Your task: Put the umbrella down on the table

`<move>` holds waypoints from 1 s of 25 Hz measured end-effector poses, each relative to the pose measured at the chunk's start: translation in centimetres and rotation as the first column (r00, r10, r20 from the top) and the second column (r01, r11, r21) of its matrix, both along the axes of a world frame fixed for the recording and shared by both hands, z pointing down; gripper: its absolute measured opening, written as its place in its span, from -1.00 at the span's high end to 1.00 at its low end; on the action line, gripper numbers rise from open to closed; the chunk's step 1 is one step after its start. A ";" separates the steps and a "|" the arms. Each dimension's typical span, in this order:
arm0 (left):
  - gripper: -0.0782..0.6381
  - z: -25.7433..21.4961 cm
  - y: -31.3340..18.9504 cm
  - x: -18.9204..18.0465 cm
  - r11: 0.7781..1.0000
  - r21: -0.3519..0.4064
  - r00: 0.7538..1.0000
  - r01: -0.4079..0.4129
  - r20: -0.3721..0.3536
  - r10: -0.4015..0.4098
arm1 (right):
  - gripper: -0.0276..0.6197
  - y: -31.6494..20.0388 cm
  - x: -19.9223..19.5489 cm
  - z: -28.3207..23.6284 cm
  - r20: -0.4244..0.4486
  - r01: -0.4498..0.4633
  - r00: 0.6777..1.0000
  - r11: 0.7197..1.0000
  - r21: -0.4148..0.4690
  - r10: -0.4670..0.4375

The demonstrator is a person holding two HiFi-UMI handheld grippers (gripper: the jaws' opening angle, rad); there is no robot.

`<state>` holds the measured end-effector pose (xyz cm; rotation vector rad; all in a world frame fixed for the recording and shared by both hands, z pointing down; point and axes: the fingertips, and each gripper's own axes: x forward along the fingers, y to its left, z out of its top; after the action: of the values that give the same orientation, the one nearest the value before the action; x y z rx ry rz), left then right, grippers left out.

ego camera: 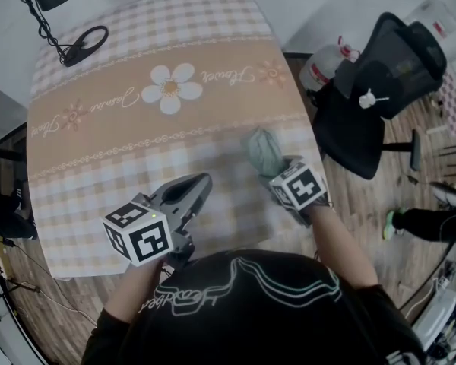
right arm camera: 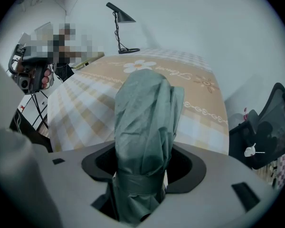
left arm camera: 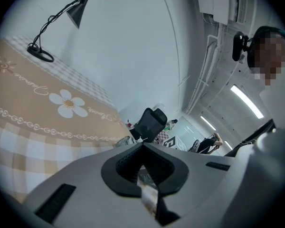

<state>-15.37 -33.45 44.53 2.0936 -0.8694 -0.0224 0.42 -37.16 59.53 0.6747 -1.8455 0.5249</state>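
In the head view we see the right hand-held gripper (ego camera: 280, 172) pointing steeply down over the near right part of the counter (ego camera: 137, 112). The folded grey-green umbrella (ego camera: 264, 149) sticks out ahead of its jaws. We judge the task unfinished: the umbrella is not yet lying on the counter, and we cannot tell whether its far end touches the cloth. What is left is to lower it flat and let go. The left hand-held gripper (ego camera: 191, 190) hangs near the counter's front edge, well apart from the umbrella.

In the left gripper view, the jaws of the left hand-held gripper (left arm camera: 142, 148) meet at their tips with nothing between them. An office chair (left arm camera: 151, 122) stands beyond the counter's edge.

In the right gripper view, the right hand-held gripper (right arm camera: 142, 177) is clamped on the umbrella (right arm camera: 145, 113) just above its wrap strap (right arm camera: 138, 183). The bundle rises straight out between the jaws, over the checked cloth.
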 end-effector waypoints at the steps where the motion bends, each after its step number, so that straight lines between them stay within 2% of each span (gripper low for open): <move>1: 0.79 0.1 -0.1 -0.1 1.000 -0.002 1.000 0.001 -0.001 -0.001 | 0.05 -0.2 -0.1 0.1 -0.007 -0.002 1.000 1.000 0.000 0.002; 18: 0.79 3.3 0.1 -0.9 0.997 -0.079 0.998 0.017 -0.051 -0.021 | 0.05 -0.1 -0.5 1.5 -0.086 0.015 0.996 0.996 -0.088 -0.022; 25: 0.79 3.8 0.6 -0.7 0.996 -0.087 0.998 0.020 -0.051 -0.025 | 0.05 -0.1 -0.5 1.7 -0.051 0.005 0.999 0.996 -0.093 -0.010</move>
<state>-16.06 -32.87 48.28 1.9939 -0.8477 -0.0505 -0.09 -37.31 61.21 0.6133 -1.7635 0.5799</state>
